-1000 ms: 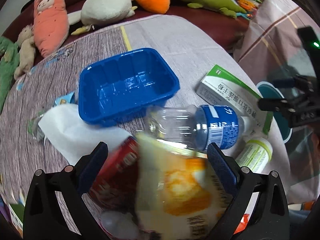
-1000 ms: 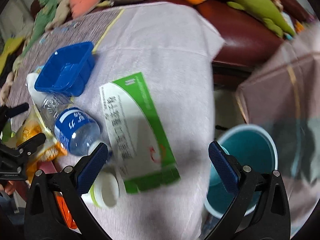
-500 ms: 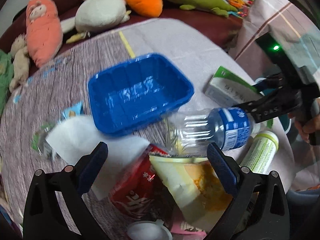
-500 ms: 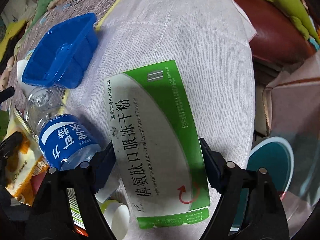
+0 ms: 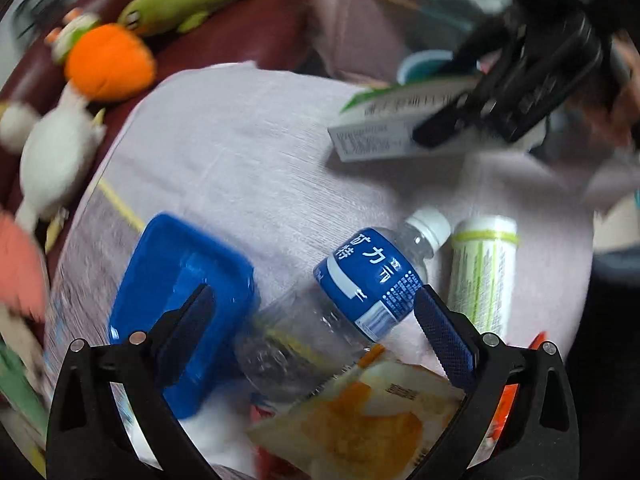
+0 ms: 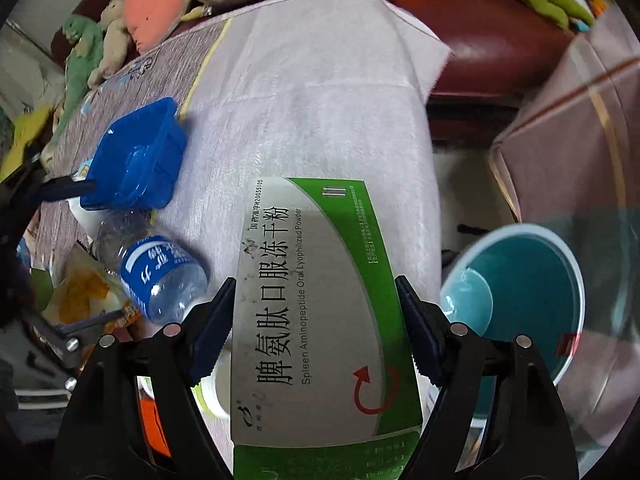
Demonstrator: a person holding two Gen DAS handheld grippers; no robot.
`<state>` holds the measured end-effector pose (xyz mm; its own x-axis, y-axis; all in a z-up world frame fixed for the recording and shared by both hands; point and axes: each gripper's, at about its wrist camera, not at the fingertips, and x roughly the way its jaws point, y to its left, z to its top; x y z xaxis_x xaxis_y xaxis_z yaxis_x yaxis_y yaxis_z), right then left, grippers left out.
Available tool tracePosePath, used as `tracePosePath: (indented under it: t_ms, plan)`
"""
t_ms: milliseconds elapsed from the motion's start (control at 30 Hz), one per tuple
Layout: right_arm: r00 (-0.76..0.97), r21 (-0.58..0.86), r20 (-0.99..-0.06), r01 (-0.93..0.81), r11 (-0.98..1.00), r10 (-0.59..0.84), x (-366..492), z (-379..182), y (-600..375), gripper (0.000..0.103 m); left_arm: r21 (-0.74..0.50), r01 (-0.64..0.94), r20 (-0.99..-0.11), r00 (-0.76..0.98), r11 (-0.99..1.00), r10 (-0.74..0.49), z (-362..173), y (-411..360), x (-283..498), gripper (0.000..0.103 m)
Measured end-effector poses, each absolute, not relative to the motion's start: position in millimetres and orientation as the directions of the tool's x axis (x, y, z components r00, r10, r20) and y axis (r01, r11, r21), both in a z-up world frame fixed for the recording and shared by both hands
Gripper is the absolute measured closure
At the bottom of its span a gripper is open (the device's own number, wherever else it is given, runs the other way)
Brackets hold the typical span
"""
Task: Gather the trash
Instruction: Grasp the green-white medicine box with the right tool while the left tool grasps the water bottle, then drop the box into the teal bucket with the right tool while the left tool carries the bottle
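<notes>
My right gripper [image 6: 316, 320] is shut on a green and white medicine box [image 6: 316, 312] and holds it lifted off the table, left of a teal bin [image 6: 520, 292]; the box also shows in the left wrist view [image 5: 396, 128]. My left gripper [image 5: 312, 320] is open, with a clear water bottle with a blue label [image 5: 348, 300] lying between its fingers. A yellow snack bag [image 5: 360, 420] lies below the bottle. A blue plastic tray [image 5: 180, 296] is at the left. A white and green tube bottle [image 5: 480, 272] lies at the right.
The table has a pale cloth [image 6: 320, 100]. Plush toys [image 6: 148, 12] lie on a dark red sofa [image 6: 460, 28] behind it. A red can [image 5: 272, 456] and white tissue [image 5: 216, 432] lie under the snack bag. The bin stands on the floor off the table's right edge.
My right gripper has closed on the medicine box and lifted it off the table. My left gripper has swung right and now straddles the water bottle.
</notes>
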<state>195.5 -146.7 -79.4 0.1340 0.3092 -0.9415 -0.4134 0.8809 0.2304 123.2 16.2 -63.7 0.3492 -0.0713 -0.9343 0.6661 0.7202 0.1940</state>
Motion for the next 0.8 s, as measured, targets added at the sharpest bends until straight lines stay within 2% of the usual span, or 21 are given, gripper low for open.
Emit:
tracePosePath:
  t_ms: [167, 333, 500, 667, 800]
  plan:
    - [0.088, 0.25, -0.949, -0.375, 0.893, 0.302, 193, -96, -170, 0.03, 0.171, 0.756, -0.965, 0.257, 0.632, -0.047, -84, 5, 125, 0.004]
    - [0.029, 0.293, -0.947, -0.336, 0.895, 0.321, 183, -115, -186, 0.03, 0.158, 0.814, -0.981, 0.196, 0.559, -0.008, -109, -2, 115, 0.011]
    - [-0.01, 0.314, -0.944, -0.331, 0.89, 0.33, 179, -128, -183, 0.03, 0.099, 0.774, -0.988, 0.152, 0.625, -0.031, -123, 1, 132, 0.023]
    - [0.004, 0.295, -0.948, -0.354, 0.887, 0.317, 183, -131, -175, 0.028, 0.091, 0.734, -0.985, 0.164, 0.673, -0.046, -130, 1, 131, 0.026]
    - [0.053, 0.249, -0.956, -0.377, 0.892, 0.29, 185, -133, -169, 0.027, 0.062, 0.631, -0.977, 0.196, 0.774, -0.081, -124, 10, 138, 0.026]
